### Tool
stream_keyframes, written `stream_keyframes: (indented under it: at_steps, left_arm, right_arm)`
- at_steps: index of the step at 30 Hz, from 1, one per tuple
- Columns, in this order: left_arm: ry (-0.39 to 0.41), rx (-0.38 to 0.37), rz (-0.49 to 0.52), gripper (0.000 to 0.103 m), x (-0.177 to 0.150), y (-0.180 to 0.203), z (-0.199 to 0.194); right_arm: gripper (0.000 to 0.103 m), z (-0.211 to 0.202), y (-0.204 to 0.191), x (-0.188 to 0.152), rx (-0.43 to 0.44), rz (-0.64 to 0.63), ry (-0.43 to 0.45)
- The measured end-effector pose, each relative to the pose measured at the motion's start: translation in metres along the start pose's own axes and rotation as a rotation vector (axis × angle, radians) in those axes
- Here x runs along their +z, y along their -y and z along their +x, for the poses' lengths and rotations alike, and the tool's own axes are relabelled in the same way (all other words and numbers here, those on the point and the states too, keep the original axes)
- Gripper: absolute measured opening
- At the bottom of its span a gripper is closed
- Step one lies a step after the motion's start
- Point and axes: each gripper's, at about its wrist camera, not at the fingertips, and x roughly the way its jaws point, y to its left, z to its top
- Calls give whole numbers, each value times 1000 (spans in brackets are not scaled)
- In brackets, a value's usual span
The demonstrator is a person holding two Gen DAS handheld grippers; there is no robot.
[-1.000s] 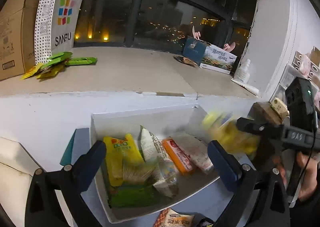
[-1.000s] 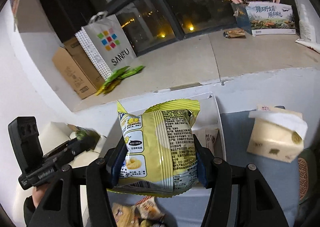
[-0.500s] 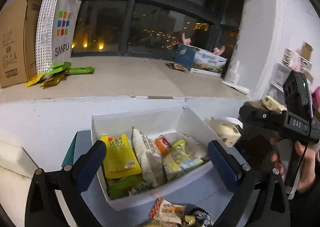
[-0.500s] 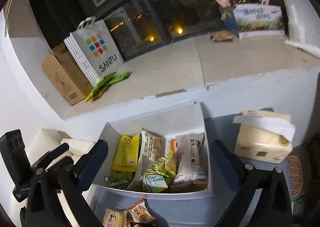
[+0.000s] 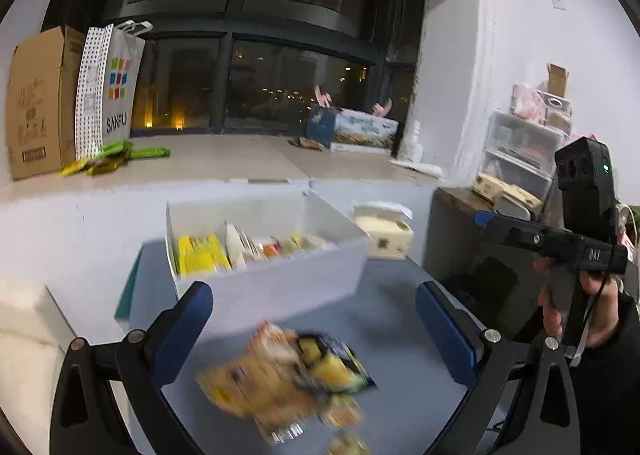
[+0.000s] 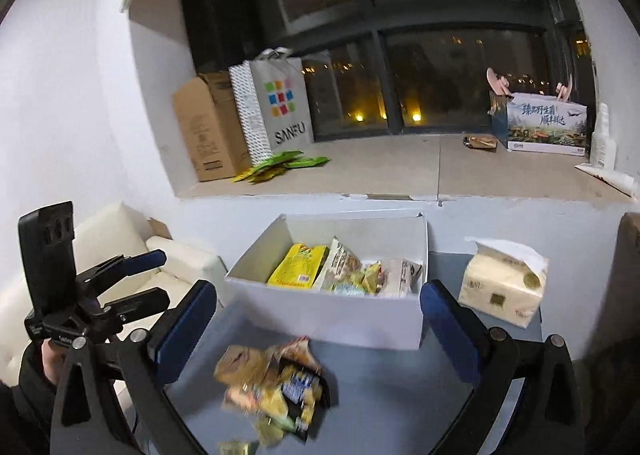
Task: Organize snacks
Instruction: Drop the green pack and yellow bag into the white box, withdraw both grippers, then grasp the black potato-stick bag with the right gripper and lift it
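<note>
Nearest to us, our left gripper (image 5: pixel 314 329) hangs over the grey-blue table (image 5: pixel 400 335) with its blue-padded fingers (image 5: pixel 182 329) spread wide and nothing between them. Our right gripper (image 6: pixel 318 329) stands the same way, fingers far apart and empty. Each tool also shows in the other's camera: the right one at the right edge of the left wrist view, the left one at the left edge of the right wrist view.

Just beyond the fingertips, a loose pile of snack packets (image 6: pixel 276 387) lies on the table, mostly orange and yellow with one dark packet among them; it is blurred in both views, so we cannot read the wrappers.

Farther back stands a white open box (image 6: pixel 332 315), just behind the pile. Inside it we see a yellow pouch (image 6: pixel 298 267) on the left and several pale and yellow-green packets (image 6: pixel 356 275) lying beside it to the right.

To the right of the box, near it on the table, sits a cream tissue pack (image 6: pixel 502 287) with a tissue sticking out of the top.

Beyond the table runs a wide stone sill (image 6: pixel 400 163) under a dark window. On its far left stand a cardboard carton (image 6: pixel 204 127) and a white SANFU shopping bag (image 6: pixel 276 107), with green and yellow sachets (image 6: pixel 280 167) lying at the bag's foot. On the far right of the sill is a printed gift box (image 6: pixel 546 127).
</note>
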Motion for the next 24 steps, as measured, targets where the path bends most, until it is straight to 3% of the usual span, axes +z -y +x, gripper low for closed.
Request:
stream_keyframes:
  at_steps: [5, 10, 12, 14, 24]
  left_arm:
    - [-13, 15, 13, 103, -40, 21, -23]
    - [-38, -1, -54, 103, -64, 18, -29]
    - [-47, 0, -70, 103, -68, 16, -29]
    - [-44, 15, -71, 103, -69, 16, -31]
    - [-26, 45, -91, 103, -72, 6, -36]
  right_arm:
    - [103, -36, 5, -41, 21, 56, -16]
    - [103, -65, 1, -82, -28, 71, 1]
    - [103, -66, 2, -96, -10, 99, -12]
    - [103, -60, 2, -103, -3, 113, -48]
    - [103, -52, 8, -109, -36, 157, -43]
